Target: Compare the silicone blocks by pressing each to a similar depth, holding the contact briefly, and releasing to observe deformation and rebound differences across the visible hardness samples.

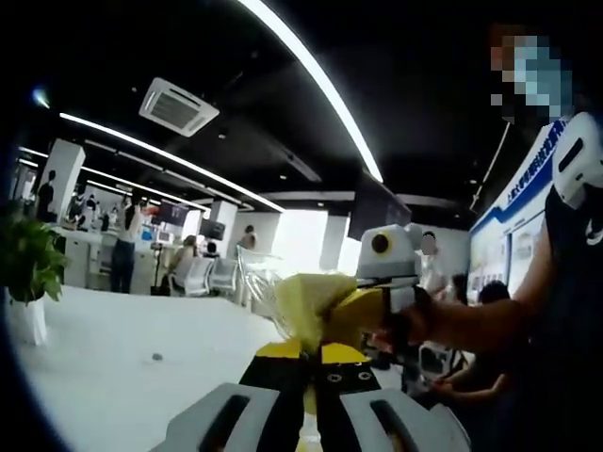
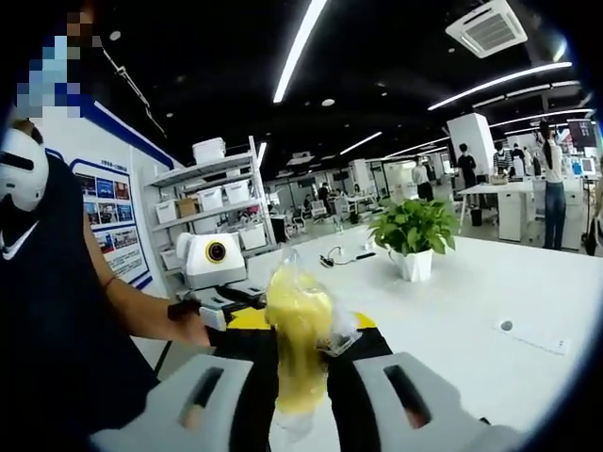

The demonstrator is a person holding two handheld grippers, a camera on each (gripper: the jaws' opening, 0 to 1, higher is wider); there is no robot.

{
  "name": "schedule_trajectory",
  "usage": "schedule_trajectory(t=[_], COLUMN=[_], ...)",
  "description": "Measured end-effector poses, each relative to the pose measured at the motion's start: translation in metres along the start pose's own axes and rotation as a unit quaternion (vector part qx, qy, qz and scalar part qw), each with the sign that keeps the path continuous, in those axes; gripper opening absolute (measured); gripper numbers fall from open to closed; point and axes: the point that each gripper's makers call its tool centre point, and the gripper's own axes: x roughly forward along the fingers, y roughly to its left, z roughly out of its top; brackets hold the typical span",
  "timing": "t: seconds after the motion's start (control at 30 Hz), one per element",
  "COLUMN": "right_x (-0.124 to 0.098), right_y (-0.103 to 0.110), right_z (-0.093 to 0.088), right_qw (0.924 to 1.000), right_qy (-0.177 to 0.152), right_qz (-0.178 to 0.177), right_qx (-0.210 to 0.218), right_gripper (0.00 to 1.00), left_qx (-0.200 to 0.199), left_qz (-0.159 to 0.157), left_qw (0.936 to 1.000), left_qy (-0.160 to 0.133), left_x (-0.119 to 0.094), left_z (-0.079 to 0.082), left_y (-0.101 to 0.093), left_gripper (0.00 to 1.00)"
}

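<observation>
Big open-plan office here, black ceiling with long strip lights, and a wide white table (image 2: 471,282) with a potted plant (image 2: 413,235) sitting on it and a shelving rack (image 2: 212,202) of boxes against the far wall. Both grippers are up in the air facing each other, well above the table. The right gripper (image 2: 300,377) has its jaws closed down on a yellow thing in a clear plastic bag (image 2: 297,325), which stands up lengthwise between the jaws with crinkly film sticking out the top. In the left gripper view the same bag shows (image 1: 306,306) sitting just past the tip of the left gripper (image 1: 306,372), whose jaws are nearly together and look pinched on the bag's edge (can't swear to it, the contact point is hidden behind the jaw tips). So the bag lies straight between the 2 tools, both about equally near. My guess is that's a bagged silicone sample, but I can't make out any blocks laid out for pressing. The person's arm (image 1: 471,320) shows behind the opposite gripper in each view.
</observation>
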Motion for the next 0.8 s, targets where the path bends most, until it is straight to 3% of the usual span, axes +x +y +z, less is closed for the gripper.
schedule_trajectory(t=[0.37, 0.8], right_x=[-0.0026, -0.0043], right_y=[0.0054, 0.0072], right_z=[-0.0002, 0.0022], right_qw=[0.9998, 0.9997], right_qy=[0.001, -0.003], right_qz=[0.008, 0.004], right_qx=[-0.016, -0.023], right_gripper=[0.0, 0.0], left_qx=[0.018, 0.023], left_qz=[-0.007, -0.008], left_qw=[0.9997, 0.9996], left_qy=[0.012, 0.012], left_x=[0.0001, 0.0009], left_z=[-0.0004, 0.0018], left_y=[-0.0047, -0.0074], left_gripper=[0.01, 0.02])
